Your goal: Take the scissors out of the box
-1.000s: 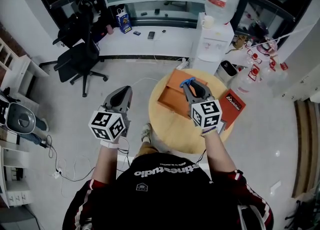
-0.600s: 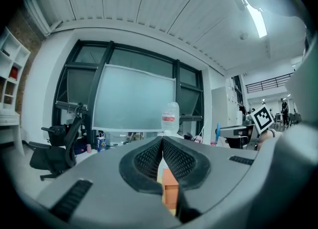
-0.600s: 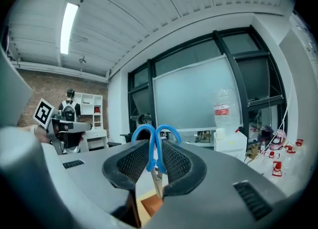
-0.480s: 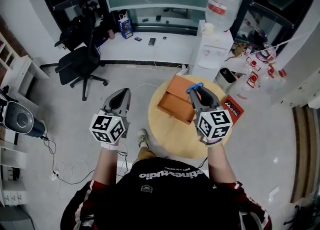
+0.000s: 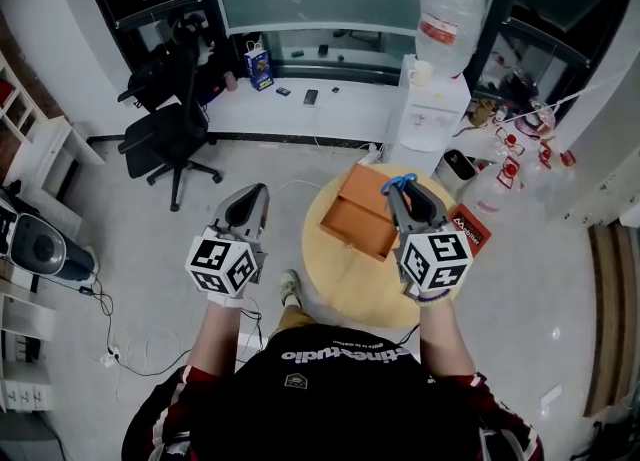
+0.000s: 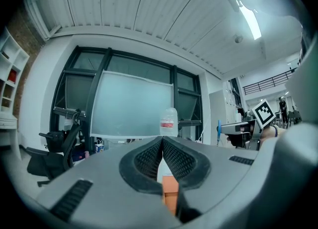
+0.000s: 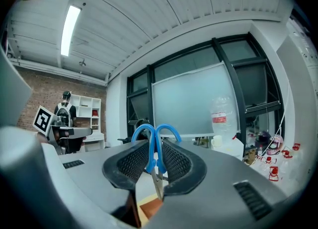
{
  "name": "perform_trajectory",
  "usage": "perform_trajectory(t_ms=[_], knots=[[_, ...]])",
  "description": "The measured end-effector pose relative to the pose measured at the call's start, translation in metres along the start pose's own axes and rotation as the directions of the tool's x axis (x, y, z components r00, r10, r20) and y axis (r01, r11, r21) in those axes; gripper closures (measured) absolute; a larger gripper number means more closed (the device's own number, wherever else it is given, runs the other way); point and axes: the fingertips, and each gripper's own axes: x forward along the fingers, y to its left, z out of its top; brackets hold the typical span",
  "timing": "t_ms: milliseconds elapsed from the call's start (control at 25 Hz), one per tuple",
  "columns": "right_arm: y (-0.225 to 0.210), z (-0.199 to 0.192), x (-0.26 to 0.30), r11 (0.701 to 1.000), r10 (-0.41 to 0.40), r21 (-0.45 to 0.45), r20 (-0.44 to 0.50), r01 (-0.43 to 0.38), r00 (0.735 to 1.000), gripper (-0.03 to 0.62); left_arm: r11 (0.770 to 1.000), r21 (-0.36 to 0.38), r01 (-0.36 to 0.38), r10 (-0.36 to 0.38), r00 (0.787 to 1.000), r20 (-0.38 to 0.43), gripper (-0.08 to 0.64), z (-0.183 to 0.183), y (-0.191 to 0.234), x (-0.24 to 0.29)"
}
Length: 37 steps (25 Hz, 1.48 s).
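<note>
Head view showed the person standing at a round wooden table (image 5: 345, 284), a gripper in each hand. The right gripper (image 5: 401, 189) reached over the table's far side, and its jaws were clamped on the scissors (image 5: 398, 182), whose blue handle loops poked out past the tips at 12 o'clock. The open orange box (image 5: 362, 225) sat on the table at about 8 o'clock from those tips, with the scissors over its right-hand edge. From this steep angle I could not tell how high above the box they were.

Right gripper view confirmed the hold. The right gripper (image 7: 155, 146) had both ribbed pads pressed against the scissors (image 7: 150, 149), pinching them just below the loops. The loops rose toward 12 o'clock, and the closed metal blades pointed to 6 o'clock, back between the jaws. A corner of the box (image 7: 149, 208) showed beneath them.

The left gripper (image 5: 256, 193) was held off the table at 9 o'clock from it, over the floor. In the left gripper view, the left gripper (image 6: 162, 146) had its pads pressed together with nothing between them.

A red book (image 5: 468, 229) lay at the table's 3 o'clock edge. A water dispenser (image 5: 432, 99) stood at 1 o'clock beyond the table, and an office chair (image 5: 168, 134) at 10 o'clock from the left gripper.
</note>
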Motion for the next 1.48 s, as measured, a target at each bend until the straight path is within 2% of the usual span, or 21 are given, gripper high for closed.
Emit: perform_trajectory(t_ms=[240, 880, 1480], knots=[[0.0038, 0.0049, 0.0007, 1.000, 0.009, 0.000, 0.005, -0.009, 1.000, 0.480, 0.999, -0.035, 0.005, -0.005, 1.000, 0.005, 0.541, 0.0041, 0.0021, -0.0017], [0.0044, 0.0067, 0.0009, 1.000, 0.020, -0.008, 0.017, -0.020, 1.000, 0.482, 1.000, -0.026, 0.003, -0.003, 1.000, -0.009, 0.541, 0.0005, -0.0022, -0.0016], [0.0069, 0.0047, 0.0050, 0.998, 0.047, -0.030, 0.007, -0.047, 0.999, 0.482, 0.999, -0.049, -0.001, 0.001, 1.000, -0.013, 0.541, -0.0015, -0.0036, -0.0001]])
